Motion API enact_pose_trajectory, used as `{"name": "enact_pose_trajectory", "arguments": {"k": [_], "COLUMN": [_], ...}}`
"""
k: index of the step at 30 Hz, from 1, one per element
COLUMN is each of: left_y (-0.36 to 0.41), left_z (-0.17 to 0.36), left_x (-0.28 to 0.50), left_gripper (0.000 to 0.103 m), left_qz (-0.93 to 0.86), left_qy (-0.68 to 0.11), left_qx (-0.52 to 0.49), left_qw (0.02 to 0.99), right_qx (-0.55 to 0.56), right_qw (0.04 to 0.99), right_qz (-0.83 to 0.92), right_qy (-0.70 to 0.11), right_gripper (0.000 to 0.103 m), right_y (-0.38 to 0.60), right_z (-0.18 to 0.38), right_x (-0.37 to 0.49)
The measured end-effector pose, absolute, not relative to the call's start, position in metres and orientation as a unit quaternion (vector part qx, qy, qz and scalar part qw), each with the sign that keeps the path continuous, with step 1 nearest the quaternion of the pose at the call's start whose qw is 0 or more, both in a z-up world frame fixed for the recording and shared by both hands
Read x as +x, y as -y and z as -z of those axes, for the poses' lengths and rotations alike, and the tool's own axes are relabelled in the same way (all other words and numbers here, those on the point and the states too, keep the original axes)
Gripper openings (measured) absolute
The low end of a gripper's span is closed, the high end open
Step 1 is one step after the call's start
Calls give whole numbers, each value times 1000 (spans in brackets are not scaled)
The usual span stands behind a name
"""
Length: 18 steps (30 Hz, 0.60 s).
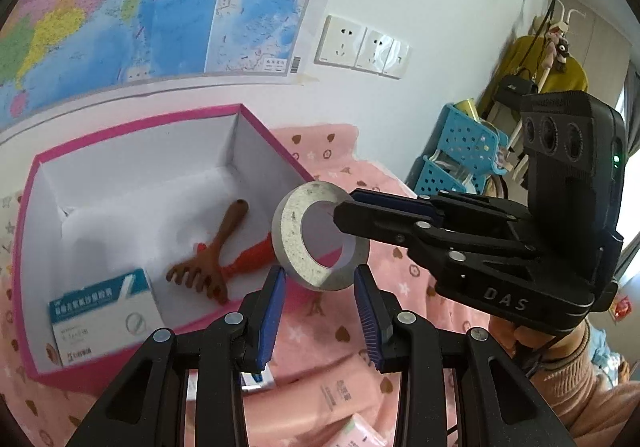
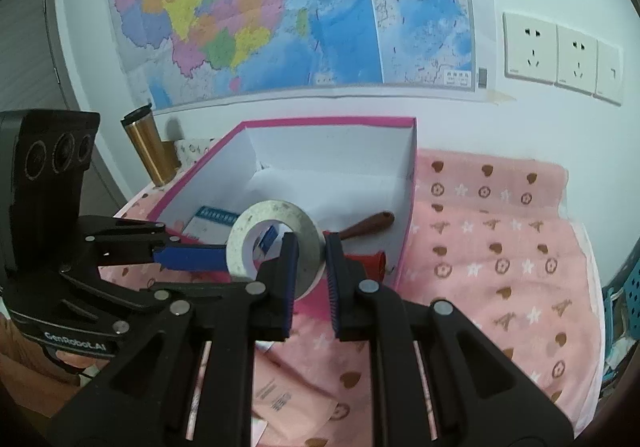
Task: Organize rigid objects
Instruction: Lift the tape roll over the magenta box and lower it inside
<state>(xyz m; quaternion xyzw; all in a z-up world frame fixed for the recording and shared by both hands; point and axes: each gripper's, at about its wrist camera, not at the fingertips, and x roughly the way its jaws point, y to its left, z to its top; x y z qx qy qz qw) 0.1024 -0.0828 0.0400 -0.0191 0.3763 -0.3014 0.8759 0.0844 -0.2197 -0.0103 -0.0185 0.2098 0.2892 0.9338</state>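
A grey-white tape roll point(image 1: 289, 243) hangs in the air above the near right corner of the pink box point(image 1: 132, 126), held from two sides. My left gripper point(image 1: 320, 281) is shut on its lower edge, blue pads against its two flat faces. From the right, my right gripper point(image 1: 347, 206) is shut on the roll's wall, one finger through the hole. In the right wrist view the tape roll point(image 2: 280, 210) sits between my right gripper's point(image 2: 311, 245) pads, and my left gripper point(image 2: 245, 248) reaches in from the left.
The white-lined pink box point(image 2: 328, 122) holds a brown wooden rake point(image 1: 212, 259), a red item point(image 1: 250, 258) and a blue-white carton point(image 1: 100, 311). Pink packets point(image 2: 280, 387) lie on the patterned pink cloth point(image 2: 500, 247). A gold tumbler point(image 2: 150, 145) stands at the back left, blue baskets point(image 1: 464, 151) at the right.
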Motion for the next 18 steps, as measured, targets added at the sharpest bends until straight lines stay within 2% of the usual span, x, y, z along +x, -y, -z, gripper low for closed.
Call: {"name": "enact_pose_trajectory", "arguments": {"k": [18], "left_y": [79], "left_z": [-24], "left_x": [148], "left_gripper": [34], "left_qz": [267], "left_qy": [-412], "left_qx": [-28], "left_qw": [871], "right_qx": [-16], "right_qw": [925], "right_qz": [-281], "right_qy": [-254], "right_gripper": [16], "right_y": [209], "right_z": [14], "right_x": [138]}}
